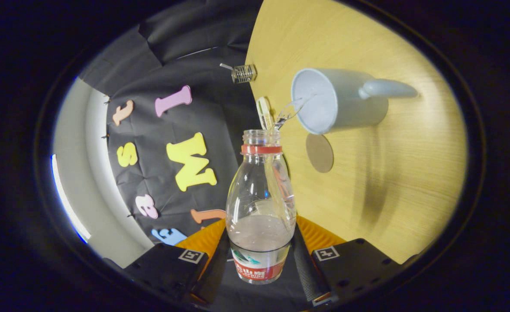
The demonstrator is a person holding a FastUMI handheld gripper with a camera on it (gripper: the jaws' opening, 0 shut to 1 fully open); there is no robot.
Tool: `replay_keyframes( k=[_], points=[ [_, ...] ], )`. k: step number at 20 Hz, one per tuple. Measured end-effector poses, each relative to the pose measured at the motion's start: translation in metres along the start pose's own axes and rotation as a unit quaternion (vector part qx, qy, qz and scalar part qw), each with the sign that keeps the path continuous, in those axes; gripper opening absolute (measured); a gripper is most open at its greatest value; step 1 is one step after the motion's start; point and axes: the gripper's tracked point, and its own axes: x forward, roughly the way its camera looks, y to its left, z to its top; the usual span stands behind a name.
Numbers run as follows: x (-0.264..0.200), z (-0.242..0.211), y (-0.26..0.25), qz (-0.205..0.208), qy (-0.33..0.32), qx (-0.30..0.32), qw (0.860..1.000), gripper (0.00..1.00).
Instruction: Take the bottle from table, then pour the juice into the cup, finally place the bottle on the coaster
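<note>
Between the tool's [261, 255] two fingers sits the bottle [260, 208], clamped low on its body at the labelled band, with one finger pressing on each side, so the tool is closed firmly on it and nothing else. Its uncapped neck points forward, away from the fingers, toward the cup [337, 102]. The whole view is rolled sideways, which I take to mean the tool has been turned to tip the bottle for pouring. A thin clear stream [292, 113] leaves the mouth and arcs into the cup's open rim, so the pour looks to be under way, and some liquid remains pooled in the bottle near the fingers.

The cup stands on the tabletop [393, 182] just beyond the bottle's mouth, its handle turned to the far side. Holding the mouth close to the rim seems meant to keep the stream from spilling. Beside the cup, and near the bottle's neck, lies the round coaster [319, 153], bare and apart from both, waiting for the bottle. Further off, at the tabletop's edge, stands a small clear glass container [243, 73].
</note>
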Motion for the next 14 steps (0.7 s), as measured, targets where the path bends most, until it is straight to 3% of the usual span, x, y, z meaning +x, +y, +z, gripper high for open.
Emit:
replay_keyframes(
  k=[14],
  points=[
    [-0.011,-0.019,0.040,0.033,0.019,0.037,0.999,0.77]
  ],
)
